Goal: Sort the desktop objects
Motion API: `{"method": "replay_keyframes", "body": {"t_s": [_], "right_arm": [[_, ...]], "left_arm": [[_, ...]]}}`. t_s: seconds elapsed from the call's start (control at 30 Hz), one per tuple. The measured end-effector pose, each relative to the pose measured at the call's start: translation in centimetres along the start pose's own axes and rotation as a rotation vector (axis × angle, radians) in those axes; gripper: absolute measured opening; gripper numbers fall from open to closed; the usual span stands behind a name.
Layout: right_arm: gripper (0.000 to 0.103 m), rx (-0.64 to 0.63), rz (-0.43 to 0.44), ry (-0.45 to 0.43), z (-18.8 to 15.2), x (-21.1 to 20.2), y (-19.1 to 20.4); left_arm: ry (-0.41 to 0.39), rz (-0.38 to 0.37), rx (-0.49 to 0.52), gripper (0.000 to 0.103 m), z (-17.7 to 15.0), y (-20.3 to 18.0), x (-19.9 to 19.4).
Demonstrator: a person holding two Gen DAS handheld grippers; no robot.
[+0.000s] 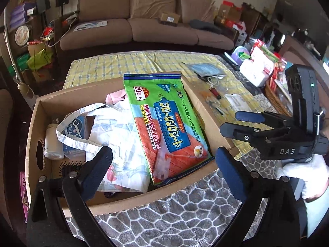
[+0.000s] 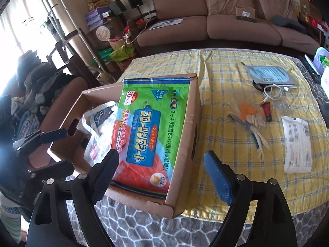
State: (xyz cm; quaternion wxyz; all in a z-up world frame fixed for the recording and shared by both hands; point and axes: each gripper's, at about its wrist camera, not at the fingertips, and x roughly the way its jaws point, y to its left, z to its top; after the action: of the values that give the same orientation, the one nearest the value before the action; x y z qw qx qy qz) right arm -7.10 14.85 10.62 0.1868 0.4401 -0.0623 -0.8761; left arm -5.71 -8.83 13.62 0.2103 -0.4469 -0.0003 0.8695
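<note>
An open cardboard box (image 1: 35, 127) (image 2: 185, 135) stands on the table's near left part. A green floor-wipe pack (image 1: 164, 119) (image 2: 148, 127) lies in it, leaning on the right wall. Beside the pack are a white tote bag (image 1: 115, 135) (image 2: 96, 135), a white bottle (image 1: 52, 142) and a black hairbrush (image 1: 68, 168). My left gripper (image 1: 162, 152) (image 2: 67, 150) hovers open over the box's near edge, holding nothing. My right gripper (image 2: 161, 154) (image 1: 230, 121) is open and empty too, just right of the box's near corner.
On the yellow checked cloth (image 2: 226, 94) right of the box lie a grey pouch (image 2: 267, 74), a white cable (image 2: 273, 91), a red tube (image 2: 267, 111), small orange and white bits (image 2: 250, 115) and a white paper packet (image 2: 296, 144). A brown sofa (image 1: 144, 20) stands behind the table.
</note>
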Motion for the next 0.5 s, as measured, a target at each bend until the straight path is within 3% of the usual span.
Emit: {"method": "replay_keyframes", "body": {"t_s": [0.13,0.5], "right_arm": [[0.103,-0.02,-0.041,-0.004,-1.5,-1.4,0.2],[0.103,0.017,-0.06,-0.009,-5.9,-4.3,-1.1]], "left_arm": [[-0.001,0.009,-0.01,0.102,-0.8,-0.6,-0.6],[-0.013,0.034,-0.021,0.103,-4.2,-3.6,-2.0]]}}
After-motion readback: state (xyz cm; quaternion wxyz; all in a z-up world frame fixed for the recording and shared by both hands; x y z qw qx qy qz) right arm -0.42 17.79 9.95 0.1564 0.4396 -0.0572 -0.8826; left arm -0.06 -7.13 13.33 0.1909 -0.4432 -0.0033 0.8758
